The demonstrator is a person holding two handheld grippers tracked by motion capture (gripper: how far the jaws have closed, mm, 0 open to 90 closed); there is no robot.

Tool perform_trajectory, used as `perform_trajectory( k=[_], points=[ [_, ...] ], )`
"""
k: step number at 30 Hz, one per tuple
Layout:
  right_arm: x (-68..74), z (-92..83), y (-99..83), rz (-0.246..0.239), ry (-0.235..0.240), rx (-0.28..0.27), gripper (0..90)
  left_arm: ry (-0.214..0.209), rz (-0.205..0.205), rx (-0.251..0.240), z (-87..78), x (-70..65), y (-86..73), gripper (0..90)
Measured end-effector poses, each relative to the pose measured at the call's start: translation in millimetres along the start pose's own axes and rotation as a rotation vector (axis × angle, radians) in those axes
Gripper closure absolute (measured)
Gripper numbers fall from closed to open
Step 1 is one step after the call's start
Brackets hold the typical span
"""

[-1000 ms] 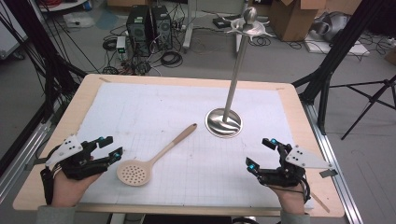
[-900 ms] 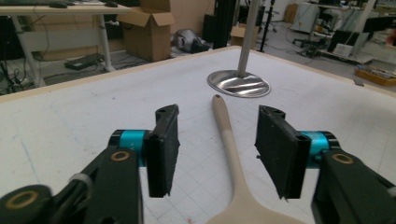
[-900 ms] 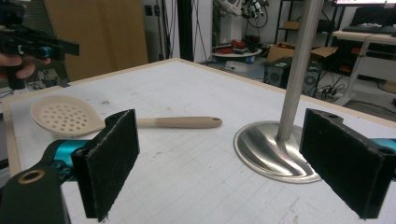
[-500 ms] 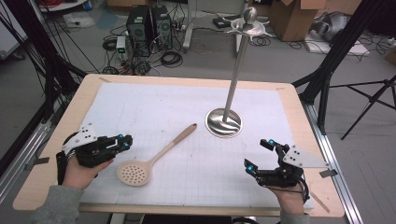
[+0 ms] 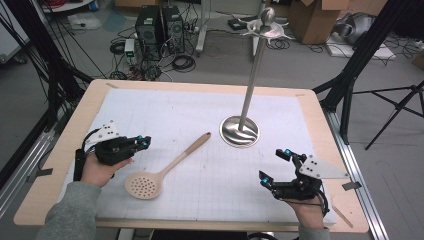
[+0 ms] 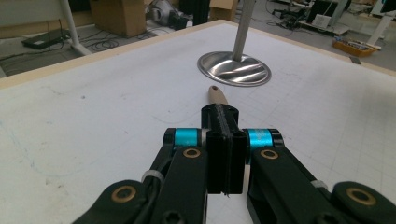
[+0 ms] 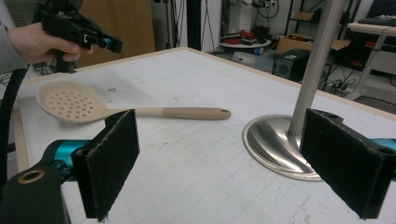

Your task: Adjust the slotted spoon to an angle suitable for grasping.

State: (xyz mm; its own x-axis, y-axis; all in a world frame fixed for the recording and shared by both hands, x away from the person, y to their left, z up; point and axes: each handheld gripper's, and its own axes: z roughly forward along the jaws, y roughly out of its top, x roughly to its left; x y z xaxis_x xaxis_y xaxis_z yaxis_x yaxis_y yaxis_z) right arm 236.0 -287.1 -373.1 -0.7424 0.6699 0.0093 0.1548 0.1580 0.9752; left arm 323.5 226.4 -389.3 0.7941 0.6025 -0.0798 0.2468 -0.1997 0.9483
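Since the earlier frame the left gripper [image 5: 141, 142] has moved up the table's left side to sit just beside the skimmer spoon [image 5: 162, 170], and its jaws have just been closing, now pressed together on nothing; the right gripper [image 5: 276, 165] rests near the front right, jaws wide and empty. Spoon lies flat on the white mat [image 5: 200, 115], bowl toward the person, handle tip pointing at the stand base [image 5: 240, 131]. Risk, as I judge it: closed jaws cannot take the handle, so pushing in like this would nudge or spin the spoon instead of gripping it.
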Motion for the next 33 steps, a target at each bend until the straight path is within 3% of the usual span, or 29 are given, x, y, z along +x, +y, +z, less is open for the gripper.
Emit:
perform_trajectory(
  k=[5,11,18,21,25,27,33],
  points=[
    [0.0,1.1,0.5,-0.002,0.002,-0.002,10.9,-0.002,0.018,0.054,11.9,0.3,-2.0,89.6],
    [0.4,3.2,0.6,-0.001,0.009,0.002,11.0,0.019,-0.01,0.086,24.9,0.9,-1.3,89.6],
    [0.6,4.3,0.8,0.0,0.02,0.004,11.0,0.012,0.004,0.096,40.6,-2.3,3.7,89.6],
    [0.1,4.8,1.2,-0.004,0.02,-0.004,11.0,0.015,-0.027,0.095,49.6,-3.4,7.3,89.6],
    [0.0,5.0,1.6,-0.001,0.028,-0.003,11.0,0.031,-0.031,0.11,58.9,-3.8,10.1,89.5],
    [-0.1,4.8,2.0,0.004,0.031,-0.005,10.9,0.021,-0.037,0.091,67.2,-3.8,9.8,89.6],
    [-1.5,3.4,3.2,0.002,0.034,-0.014,11.0,0.028,-0.026,0.143,80.8,-3.4,4.5,89.6]
  ],
)
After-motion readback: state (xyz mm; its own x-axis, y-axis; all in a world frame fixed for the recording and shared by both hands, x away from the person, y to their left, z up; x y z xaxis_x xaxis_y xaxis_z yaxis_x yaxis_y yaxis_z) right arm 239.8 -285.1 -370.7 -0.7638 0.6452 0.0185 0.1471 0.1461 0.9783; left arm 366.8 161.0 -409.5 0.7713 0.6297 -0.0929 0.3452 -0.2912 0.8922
